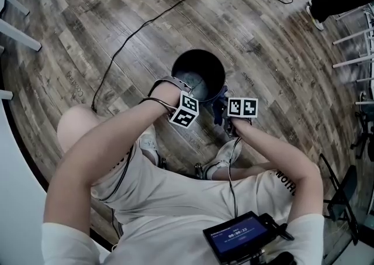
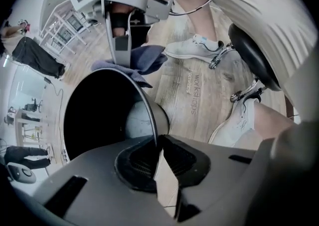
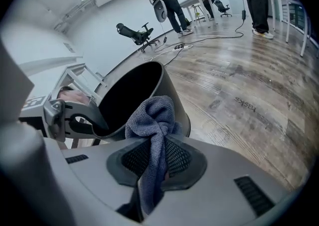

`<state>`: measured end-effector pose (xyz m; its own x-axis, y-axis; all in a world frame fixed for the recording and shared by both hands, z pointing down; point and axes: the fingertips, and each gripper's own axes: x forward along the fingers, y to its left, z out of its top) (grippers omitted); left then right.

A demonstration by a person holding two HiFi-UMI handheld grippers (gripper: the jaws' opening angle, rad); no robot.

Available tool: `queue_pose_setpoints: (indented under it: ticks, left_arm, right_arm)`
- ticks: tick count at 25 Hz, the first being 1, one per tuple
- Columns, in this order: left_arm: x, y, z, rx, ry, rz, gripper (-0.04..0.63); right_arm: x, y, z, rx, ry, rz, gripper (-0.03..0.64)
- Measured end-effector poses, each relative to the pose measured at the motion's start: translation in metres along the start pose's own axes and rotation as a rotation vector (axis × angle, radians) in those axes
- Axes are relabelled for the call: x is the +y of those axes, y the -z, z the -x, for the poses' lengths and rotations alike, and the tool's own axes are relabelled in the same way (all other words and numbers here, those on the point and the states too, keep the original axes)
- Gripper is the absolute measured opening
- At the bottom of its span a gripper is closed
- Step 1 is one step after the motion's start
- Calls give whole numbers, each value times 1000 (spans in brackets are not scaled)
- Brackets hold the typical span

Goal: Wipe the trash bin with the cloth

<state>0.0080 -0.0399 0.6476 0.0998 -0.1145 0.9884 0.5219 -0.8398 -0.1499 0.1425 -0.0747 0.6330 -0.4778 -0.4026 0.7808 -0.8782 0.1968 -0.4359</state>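
**Q:** Where is the task's thing?

**A:** The dark grey, round, smooth-walled trash bin (image 1: 196,62) stands upright on the weathered wood-plank floor (image 1: 117,18). It is just in front of your white sneakers (image 2: 192,48). Its mouth is open and the interior reads black.

**Q:** What is the state of the left claw?

**A:** Your left gripper (image 2: 158,151) points down at the near rim. Its ribbed black pads (image 2: 137,162) are pressed together on the thin rim edge, with the bin wall running between them.

**Q:** And the right claw?

**A:** Your right gripper (image 3: 154,159) pinches the grey-blue, looped-pile cloth (image 3: 154,115). The cloth is bunched into a knot-like fold above the pads. It lies against the bin's outer wall at the rim, and a tail of it hangs back through the jaws.

**Q:** What does each view add?

**A:**
- **Head view:** Only this view gives you the circular mouth of the bin. It also shows both marker cubes (image 1: 184,110) side by side at the near edge, and the cubes cover the jaws.
- **Left gripper view:** Only this view shows the rim caught in the pads. It also shows the cloth from the opposite side, draped at the rim.
- **Right gripper view:** Only this view resolves the cloth's weave. It shows your left gripper's frame seated on the rim at the left.
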Motion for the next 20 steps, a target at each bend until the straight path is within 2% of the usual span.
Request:
queue_pose_setpoints:
  ticks: [6,20]
  left_arm:
    - [-1,-18,2,-64,31,84,31]
    - [4,-25,4,-118,45,135,29]
  right_arm:
    - [-22,-2,-31,-11,-5,80,60]
    - [-65,59,-124,79,12,28,60]
